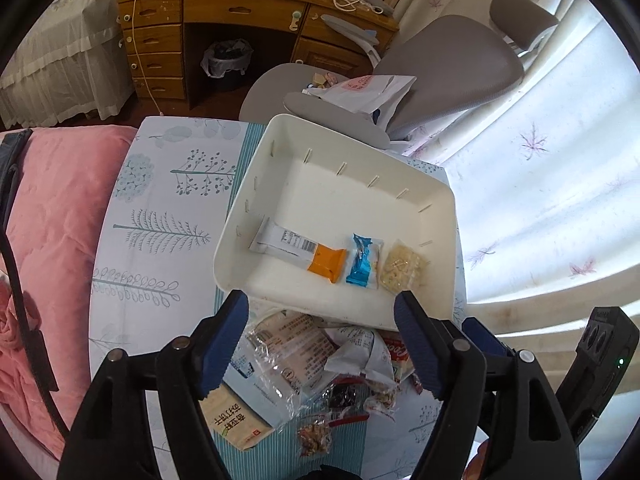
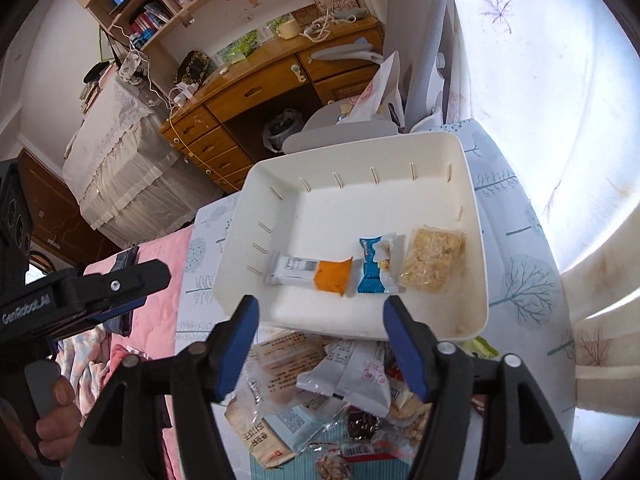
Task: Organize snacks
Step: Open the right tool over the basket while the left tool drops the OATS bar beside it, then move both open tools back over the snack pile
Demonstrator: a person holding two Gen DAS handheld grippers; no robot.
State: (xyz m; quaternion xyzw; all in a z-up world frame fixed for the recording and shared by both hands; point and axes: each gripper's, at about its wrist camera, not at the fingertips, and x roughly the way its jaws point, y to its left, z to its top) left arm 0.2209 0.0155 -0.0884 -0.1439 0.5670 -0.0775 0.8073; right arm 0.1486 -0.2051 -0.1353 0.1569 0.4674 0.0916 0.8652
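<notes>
The loose heap of crinkly plastic-wrapped snack packets (image 2: 320,396) lies on the leaf-printed surface (image 1: 160,216) just in front of the shallow cream plastic tray (image 2: 476,240), where an orange-and-white bar wrapper (image 2: 312,274), a blue sachet (image 2: 374,270) and a clear pack of pale biscuit (image 2: 434,260) sit in a row. Both the left gripper (image 1: 320,336) and the right gripper (image 2: 318,344) hover spread and empty above the heap. The packets look light, slippery and crushable, so each likely wants a gentle pinch at a flat sealed edge, not across its brittle middle

Matt white plastic tray (image 1: 436,248), glossy crinkled film snack wrappers (image 1: 304,364), printed cloth table cover (image 1: 160,216), varnished wooden desk (image 1: 240,4).
</notes>
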